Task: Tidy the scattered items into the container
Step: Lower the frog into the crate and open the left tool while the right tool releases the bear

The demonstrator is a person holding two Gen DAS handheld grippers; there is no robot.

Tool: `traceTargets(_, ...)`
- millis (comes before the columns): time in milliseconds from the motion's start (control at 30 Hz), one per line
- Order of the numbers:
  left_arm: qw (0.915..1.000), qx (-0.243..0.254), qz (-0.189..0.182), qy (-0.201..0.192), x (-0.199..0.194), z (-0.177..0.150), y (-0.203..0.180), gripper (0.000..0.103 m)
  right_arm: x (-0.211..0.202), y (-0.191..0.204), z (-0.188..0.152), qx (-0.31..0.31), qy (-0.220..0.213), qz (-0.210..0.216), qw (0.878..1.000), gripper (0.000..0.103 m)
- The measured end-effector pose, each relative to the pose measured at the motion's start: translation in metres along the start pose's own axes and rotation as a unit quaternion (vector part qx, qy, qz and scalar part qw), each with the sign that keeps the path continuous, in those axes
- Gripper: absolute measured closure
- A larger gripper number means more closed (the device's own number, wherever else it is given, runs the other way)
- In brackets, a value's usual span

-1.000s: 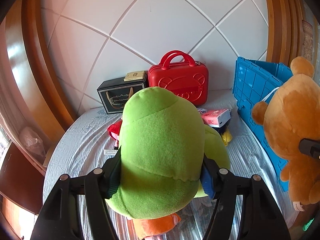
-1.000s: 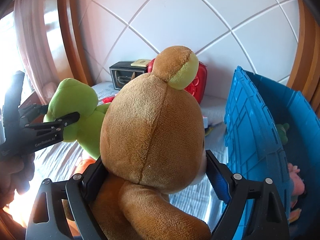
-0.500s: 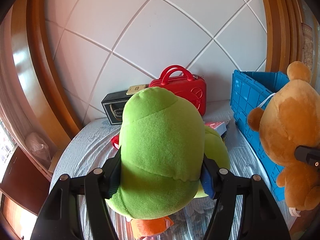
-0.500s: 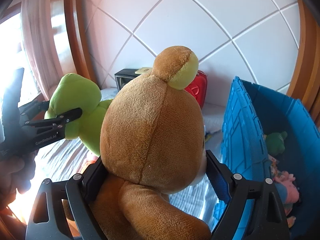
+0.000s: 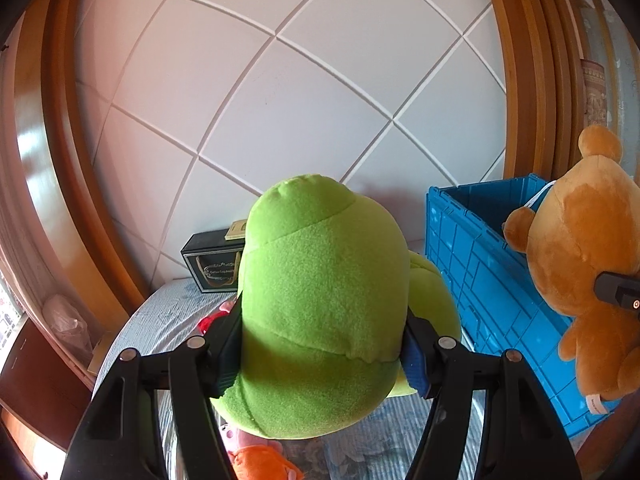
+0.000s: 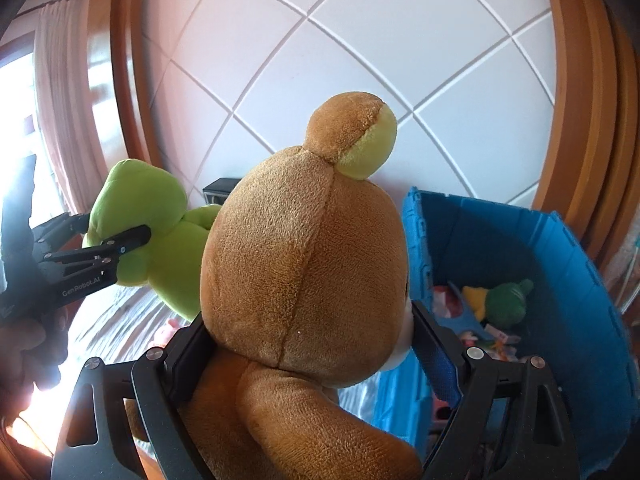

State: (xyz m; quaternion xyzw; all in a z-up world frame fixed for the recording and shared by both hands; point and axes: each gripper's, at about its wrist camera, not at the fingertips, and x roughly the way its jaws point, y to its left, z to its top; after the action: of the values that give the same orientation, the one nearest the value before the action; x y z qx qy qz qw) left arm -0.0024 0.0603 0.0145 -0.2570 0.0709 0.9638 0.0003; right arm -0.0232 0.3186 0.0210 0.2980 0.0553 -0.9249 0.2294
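Mostly green plush (image 5: 320,312) (bed largely hidden)

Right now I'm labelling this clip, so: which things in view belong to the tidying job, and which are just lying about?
Part of the job:
- green plush, clamped in the left tool
- brown teddy bear, clamped in the right tool
- blue crate, toys already inside
- orange plush on the bed

Just lying about:
- black box by the wall
- curtain

Home bedroom: quilted bed (image 5: 168,312), padded headboard (image 5: 304,92).
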Motion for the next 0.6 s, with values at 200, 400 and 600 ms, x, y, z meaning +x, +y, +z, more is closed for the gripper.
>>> traceTargets(200,0.9995,0.016,-0.023,-0.014,0.003,0.023,-0.042,0.039,-0.021,-0.053,0.002,0.019,-0.013,-0.038,0.999,0.013)
traceTargets(400,0.9981,0.035,-0.044,-0.026,0.011,0.046,-0.086,0.039,-0.037,-0.104,-0.009,0.045,-0.014,-0.072,0.996,0.013)
traceTargets(600,0.9952,0.054,-0.072,-0.040,0.017,0.070,-0.125,0.039,-0.048,-0.151,-0.019,0.071,-0.013,-0.098,0.993,0.013)
